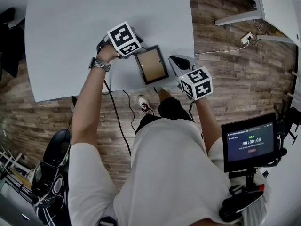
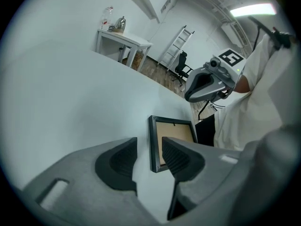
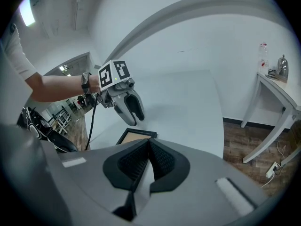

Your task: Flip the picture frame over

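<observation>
Picture frame (image 1: 151, 64), dark-edged with its brown board side facing up, lies flat on the white table (image 1: 70, 32) near the front edge, between the two grippers. Left gripper (image 2: 149, 147) hovers just beside the frame's left edge, jaws apart with nothing between them. Right gripper (image 3: 148, 147) hangs near the frame's right side, jaws pressed together and empty. Wood floor (image 1: 235, 55) surrounds the table.

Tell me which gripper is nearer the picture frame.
Left, narrowly. The left gripper hovers over the far-left corner of the picture frame; the right gripper stands off its right edge, a strip of table between.
</observation>
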Demonstrator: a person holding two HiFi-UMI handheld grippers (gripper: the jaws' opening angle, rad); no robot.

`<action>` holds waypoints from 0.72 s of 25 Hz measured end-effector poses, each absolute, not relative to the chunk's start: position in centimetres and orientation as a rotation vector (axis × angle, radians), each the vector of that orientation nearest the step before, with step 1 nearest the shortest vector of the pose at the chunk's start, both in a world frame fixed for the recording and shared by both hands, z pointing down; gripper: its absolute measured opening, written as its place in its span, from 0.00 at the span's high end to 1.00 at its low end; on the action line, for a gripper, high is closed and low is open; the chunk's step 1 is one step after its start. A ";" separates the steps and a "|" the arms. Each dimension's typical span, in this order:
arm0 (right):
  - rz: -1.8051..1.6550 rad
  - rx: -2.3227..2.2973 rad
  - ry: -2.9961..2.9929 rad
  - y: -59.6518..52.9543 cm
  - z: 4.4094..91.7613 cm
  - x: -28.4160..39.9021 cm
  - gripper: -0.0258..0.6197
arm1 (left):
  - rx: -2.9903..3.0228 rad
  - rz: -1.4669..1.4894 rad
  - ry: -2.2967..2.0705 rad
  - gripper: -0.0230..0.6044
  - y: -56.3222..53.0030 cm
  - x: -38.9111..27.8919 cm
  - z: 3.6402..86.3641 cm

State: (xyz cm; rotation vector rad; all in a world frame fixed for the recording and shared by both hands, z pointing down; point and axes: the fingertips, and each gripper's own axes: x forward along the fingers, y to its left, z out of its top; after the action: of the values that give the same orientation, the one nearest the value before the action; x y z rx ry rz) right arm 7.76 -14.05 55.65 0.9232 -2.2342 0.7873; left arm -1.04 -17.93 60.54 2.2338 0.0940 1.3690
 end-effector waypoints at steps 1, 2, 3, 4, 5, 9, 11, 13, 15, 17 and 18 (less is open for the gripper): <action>0.776 0.927 -2.240 -13.7 55.1 7.6 0.95 | 2.246 1.364 0.071 0.70 -17.8 -1.3 59.8; 0.768 0.932 -2.245 -13.6 54.7 7.6 0.95 | 2.258 1.357 0.045 0.70 -17.9 -1.3 59.3; 0.762 0.937 -2.248 -13.8 54.6 7.7 0.95 | 2.271 1.345 0.010 0.70 -18.2 -1.3 59.0; 0.756 0.941 -2.251 -14.0 54.6 7.9 0.95 | 2.286 1.324 -0.035 0.70 -18.8 -1.2 58.8; 0.751 0.945 -2.254 -14.2 54.5 8.0 0.95 | 2.302 1.296 -0.092 0.73 -19.3 -1.2 58.5; 0.713 0.966 -2.273 -15.2 53.7 8.1 0.95 | 2.334 1.139 -0.342 0.83 -21.0 -1.5 57.3; 0.696 0.985 -2.282 -15.7 53.1 8.2 0.95 | 2.337 1.027 -0.463 0.91 -21.2 -1.7 56.4; 0.677 0.992 -2.290 -16.5 52.6 8.2 0.95 | 2.345 0.943 -0.560 0.94 -21.4 -1.8 55.6; 0.650 0.989 -2.296 -17.3 52.3 8.0 0.95 | 2.358 0.908 -0.628 0.96 -21.5 -2.0 55.2; 0.622 0.994 -2.306 -17.4 51.5 7.7 0.95 | 2.382 0.897 -0.689 0.96 -20.9 -2.1 54.3; 0.606 1.002 -2.313 -17.0 50.7 7.5 0.95 | 2.398 0.894 -0.723 0.96 -20.1 -2.3 53.4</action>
State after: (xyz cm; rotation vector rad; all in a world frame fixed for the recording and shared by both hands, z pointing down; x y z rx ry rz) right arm 7.49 -16.96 50.68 1.0024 -2.3132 0.6057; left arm -2.27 -20.09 53.41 2.3982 -0.7228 0.8938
